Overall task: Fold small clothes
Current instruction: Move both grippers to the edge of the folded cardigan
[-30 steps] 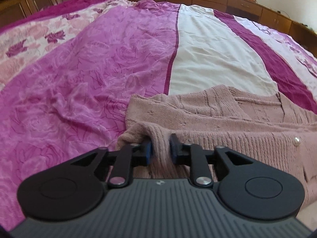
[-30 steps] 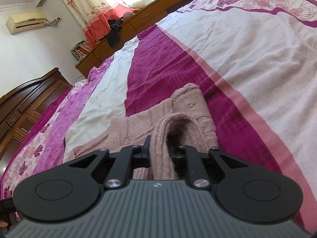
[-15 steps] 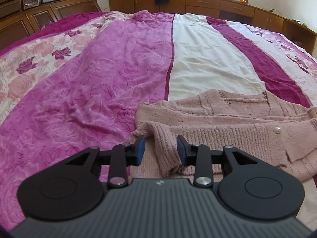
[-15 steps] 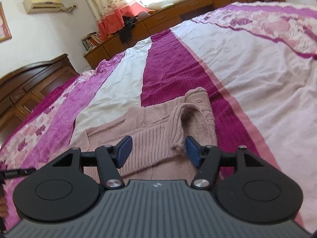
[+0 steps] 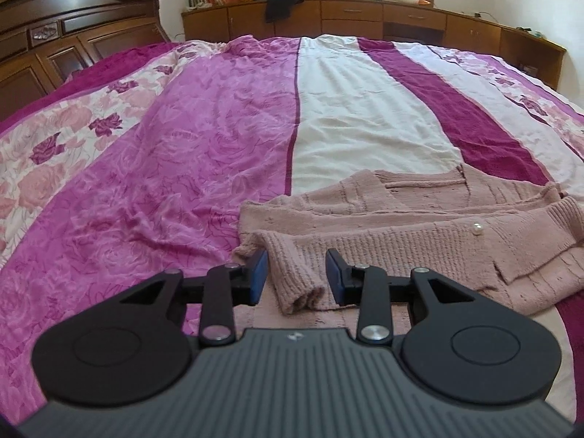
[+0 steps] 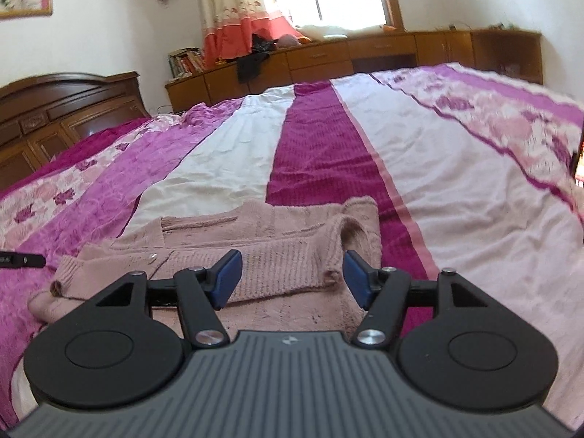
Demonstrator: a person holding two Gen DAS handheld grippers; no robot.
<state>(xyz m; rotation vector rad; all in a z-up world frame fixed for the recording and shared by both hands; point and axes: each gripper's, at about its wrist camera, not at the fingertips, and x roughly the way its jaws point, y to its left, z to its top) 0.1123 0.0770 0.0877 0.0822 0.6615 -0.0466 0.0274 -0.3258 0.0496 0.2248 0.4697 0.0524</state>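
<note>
Both jaws gape, the left gripper [image 5: 295, 277] and right gripper [image 6: 292, 279] straddling the cardigan [image 5: 401, 230], whose loose fold may spring back.

A dusty-pink knitted cardigan [image 5: 401, 233] lies flat on the bed, folded into a wide band. Both ribbed sleeves are folded across its front, cuffs pointing toward the near edge. A pearl button [image 5: 477, 228] shows on the ribbed placket.
</note>
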